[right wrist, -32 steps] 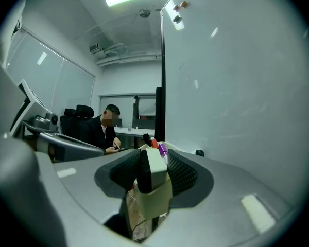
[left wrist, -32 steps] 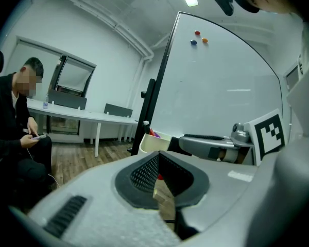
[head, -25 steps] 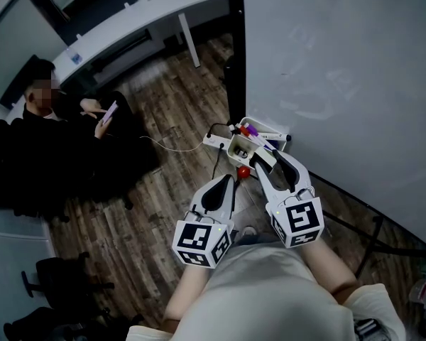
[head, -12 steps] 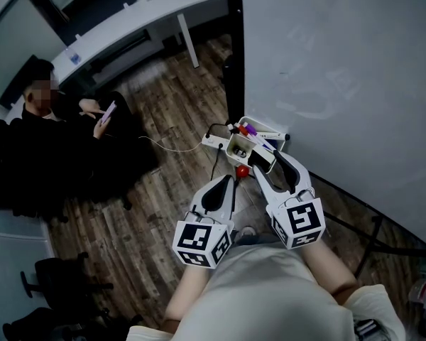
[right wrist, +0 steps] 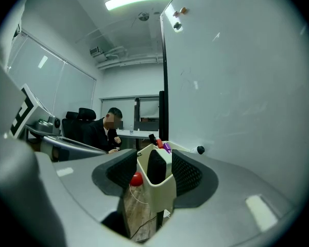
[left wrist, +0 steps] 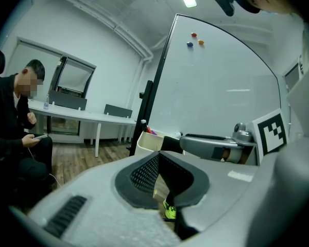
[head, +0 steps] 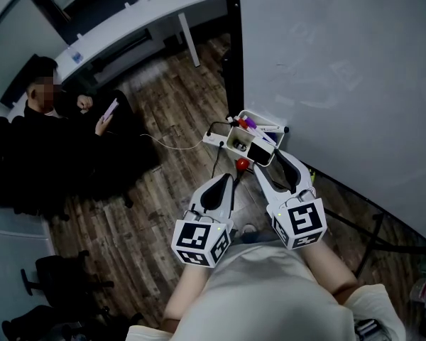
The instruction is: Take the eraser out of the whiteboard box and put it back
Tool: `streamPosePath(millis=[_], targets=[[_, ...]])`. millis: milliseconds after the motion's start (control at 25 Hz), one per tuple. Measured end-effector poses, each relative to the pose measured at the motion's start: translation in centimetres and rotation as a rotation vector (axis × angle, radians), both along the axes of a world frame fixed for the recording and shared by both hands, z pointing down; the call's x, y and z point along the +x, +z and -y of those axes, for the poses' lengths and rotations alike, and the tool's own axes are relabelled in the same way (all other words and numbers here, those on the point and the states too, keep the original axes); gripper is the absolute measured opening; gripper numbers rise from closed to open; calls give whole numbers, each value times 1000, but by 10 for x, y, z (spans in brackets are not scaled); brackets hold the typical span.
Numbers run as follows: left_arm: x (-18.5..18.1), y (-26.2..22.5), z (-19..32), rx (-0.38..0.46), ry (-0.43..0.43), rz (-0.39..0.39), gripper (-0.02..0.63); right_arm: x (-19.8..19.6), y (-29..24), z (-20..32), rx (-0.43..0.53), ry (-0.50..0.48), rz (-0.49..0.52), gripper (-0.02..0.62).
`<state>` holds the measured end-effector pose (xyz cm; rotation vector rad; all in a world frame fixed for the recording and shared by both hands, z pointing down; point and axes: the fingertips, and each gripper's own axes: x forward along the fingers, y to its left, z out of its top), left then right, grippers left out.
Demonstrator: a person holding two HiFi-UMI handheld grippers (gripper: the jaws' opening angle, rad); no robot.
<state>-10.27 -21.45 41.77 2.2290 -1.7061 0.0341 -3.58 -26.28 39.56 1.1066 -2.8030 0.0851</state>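
The white whiteboard box hangs on the whiteboard near its lower left corner, with markers at its far end. The dark eraser stands in the near end of the box. My right gripper is open, its jaws either side of that near end, with a gap at the left pad. In the right gripper view the eraser sits upright inside the cream box. My left gripper is shut on nothing, held to the left of and nearer than the box.
A red ball hangs just below the box, and a white cable trails over the wooden floor. A person sits at the left with a phone. A white desk stands behind. The whiteboard's stand leg runs along the right.
The eraser was between my right gripper's jaws just short of the box; now it rests in the box and the jaws stand wider. The left gripper has not moved.
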Motion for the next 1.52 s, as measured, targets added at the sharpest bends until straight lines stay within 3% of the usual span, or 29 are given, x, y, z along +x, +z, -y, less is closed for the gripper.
streamPosePath(millis=[600, 1520], targets=[[8, -7, -45, -6, 7, 24, 2, 5, -15, -49, 3, -10, 38, 198], [41, -14, -156, 11, 25, 6, 2, 45, -24, -176, -14, 9, 59, 133]])
